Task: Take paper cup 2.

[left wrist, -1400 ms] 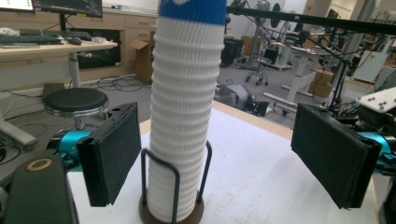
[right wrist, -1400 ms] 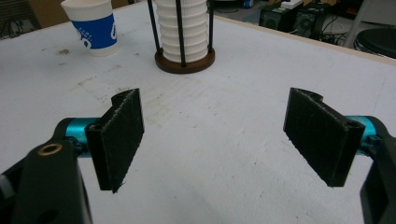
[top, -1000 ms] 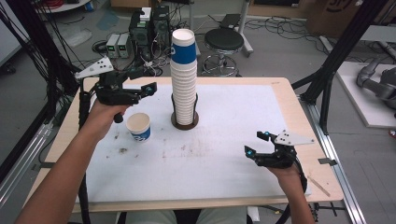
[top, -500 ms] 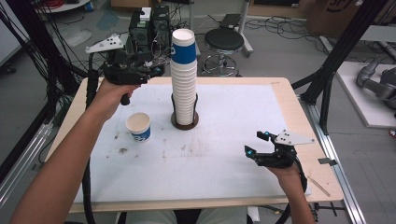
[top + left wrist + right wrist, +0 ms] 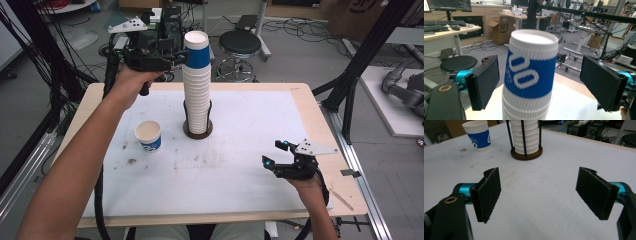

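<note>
Here, the left gripper [image 5: 536, 82] brackets the top blue-banded white ribbed paper cup [image 5: 531, 72] of the tall stack, fingers [image 5: 484, 82] spread, best squeezed gently and lifted straight.

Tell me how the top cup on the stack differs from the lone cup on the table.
The top cup sits upside down atop the stack; the lone cup stands upright on the table. The top cup sits between the left tool's open jaws; the lone cup stands free. Both are white with blue bands.

Ribbed matt paper is sleeving the top cup [image 5: 531, 72] and the stack of cups [image 5: 197, 95] below. Rough black foam is facing the left gripper [image 5: 539, 82] pads. Scuffed matt white sheeting is covering the wood-edged table [image 5: 300, 89].
</note>
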`<action>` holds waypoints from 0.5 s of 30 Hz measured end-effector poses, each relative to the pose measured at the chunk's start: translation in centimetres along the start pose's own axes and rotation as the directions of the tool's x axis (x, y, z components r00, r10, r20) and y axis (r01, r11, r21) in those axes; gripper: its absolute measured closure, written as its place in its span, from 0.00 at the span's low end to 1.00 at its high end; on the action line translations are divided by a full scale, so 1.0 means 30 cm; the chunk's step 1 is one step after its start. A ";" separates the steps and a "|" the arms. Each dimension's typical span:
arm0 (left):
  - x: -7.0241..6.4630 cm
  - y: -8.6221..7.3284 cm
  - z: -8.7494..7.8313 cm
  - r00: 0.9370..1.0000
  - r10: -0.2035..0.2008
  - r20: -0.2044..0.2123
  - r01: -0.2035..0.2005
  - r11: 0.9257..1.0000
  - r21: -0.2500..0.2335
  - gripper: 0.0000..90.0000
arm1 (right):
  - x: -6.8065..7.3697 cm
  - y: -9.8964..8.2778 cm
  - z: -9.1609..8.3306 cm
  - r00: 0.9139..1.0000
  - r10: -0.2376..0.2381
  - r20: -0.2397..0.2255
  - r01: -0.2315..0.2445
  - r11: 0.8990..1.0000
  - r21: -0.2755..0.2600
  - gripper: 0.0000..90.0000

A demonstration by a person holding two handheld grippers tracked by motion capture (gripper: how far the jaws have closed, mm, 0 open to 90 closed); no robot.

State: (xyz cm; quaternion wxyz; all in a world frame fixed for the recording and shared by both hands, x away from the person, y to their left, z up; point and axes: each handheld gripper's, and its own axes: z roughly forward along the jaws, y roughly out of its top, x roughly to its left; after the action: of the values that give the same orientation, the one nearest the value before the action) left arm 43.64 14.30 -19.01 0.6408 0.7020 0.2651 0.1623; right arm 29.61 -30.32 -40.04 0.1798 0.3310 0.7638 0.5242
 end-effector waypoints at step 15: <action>0.007 0.048 0.087 1.000 -0.006 -0.028 0.007 0.999 0.037 0.18 | 0.003 0.000 -0.002 1.000 0.003 -0.007 -0.003 1.000 0.000 0.23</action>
State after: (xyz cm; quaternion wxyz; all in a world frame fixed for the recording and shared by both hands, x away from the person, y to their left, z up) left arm 45.53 12.23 -17.94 0.6245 0.7105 0.2794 0.1648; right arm 29.51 -30.30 -40.02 0.1764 0.3304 0.7639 0.5256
